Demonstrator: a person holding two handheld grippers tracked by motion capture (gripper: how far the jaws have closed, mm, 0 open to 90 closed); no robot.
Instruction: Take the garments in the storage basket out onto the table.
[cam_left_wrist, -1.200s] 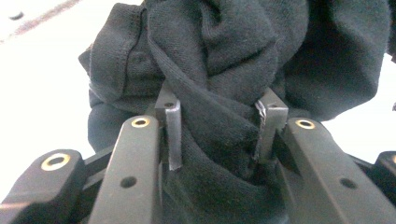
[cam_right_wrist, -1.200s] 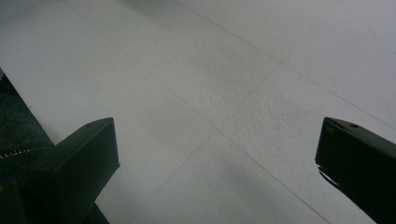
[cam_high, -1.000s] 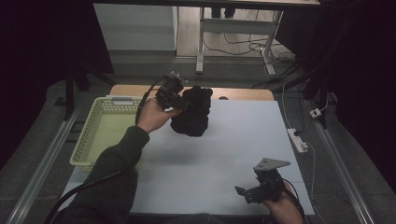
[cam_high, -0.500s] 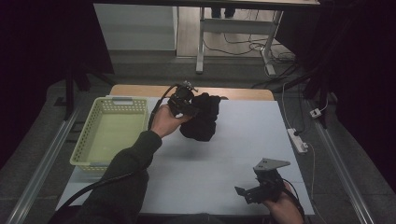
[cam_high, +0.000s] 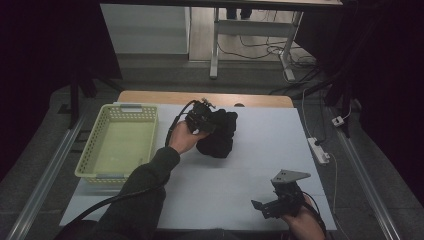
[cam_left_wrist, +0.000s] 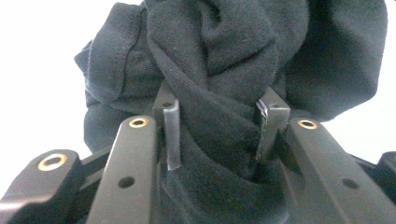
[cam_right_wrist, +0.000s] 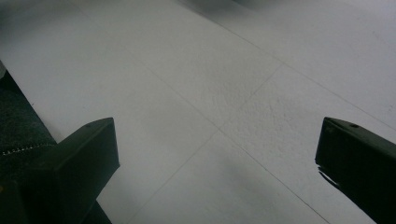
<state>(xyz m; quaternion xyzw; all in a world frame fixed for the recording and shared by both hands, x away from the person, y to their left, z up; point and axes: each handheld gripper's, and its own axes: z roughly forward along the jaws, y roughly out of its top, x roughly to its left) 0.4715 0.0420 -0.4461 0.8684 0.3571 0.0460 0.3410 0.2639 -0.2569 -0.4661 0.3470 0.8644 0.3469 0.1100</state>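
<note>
basket (cam_high: 120, 145): yellow-green, table left | power strip (cam_high: 318, 150): right edge

The high view looks forward and down from above the person's side, taking in the whole white table (cam_high: 240, 175), with the yellow basket (cam_high: 120, 145) at centre left and the floor beyond along the top of the frame. The left gripper view sits very close behind its own jaws, facing the dark cloth (cam_left_wrist: 233, 70) that the high view shows at mid-frame (cam_high: 220, 135). The right gripper view looks low across the bare table surface (cam_right_wrist: 210, 93), which lies at the lower right of the high view.
</note>
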